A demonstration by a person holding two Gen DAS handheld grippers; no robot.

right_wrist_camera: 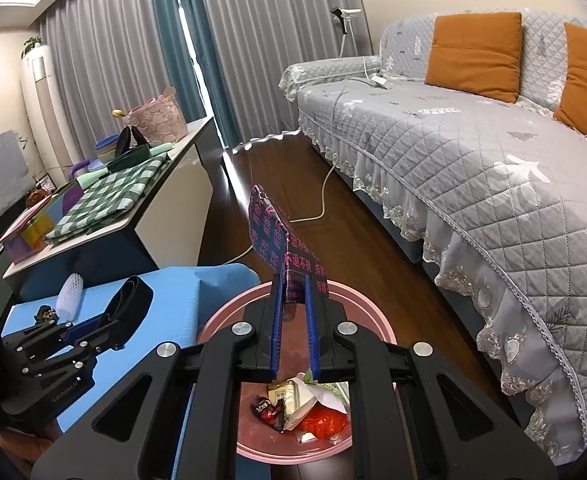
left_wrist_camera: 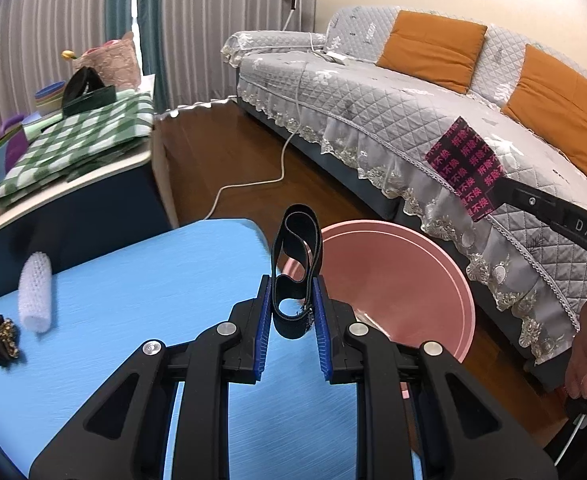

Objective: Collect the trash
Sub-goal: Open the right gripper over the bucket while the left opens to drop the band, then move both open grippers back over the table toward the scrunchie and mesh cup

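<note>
Trash bin (right_wrist_camera: 373, 322) rim under R hand-held gripper (right_wrist_camera: 293, 308) clamping wrapper (right_wrist_camera: 273, 232), L hand-held gripper (left_wrist_camera: 293, 312) clamping strap (left_wrist_camera: 295, 240)

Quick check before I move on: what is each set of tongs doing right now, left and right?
Left tongs: closed on the black strap.
Right tongs: closed on the black wrapper with pink print, above the pink bin.

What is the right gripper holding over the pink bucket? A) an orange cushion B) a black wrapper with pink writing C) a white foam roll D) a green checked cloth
B: the right gripper pinches the black wrapper with pink writing above the pink bucket.
</note>
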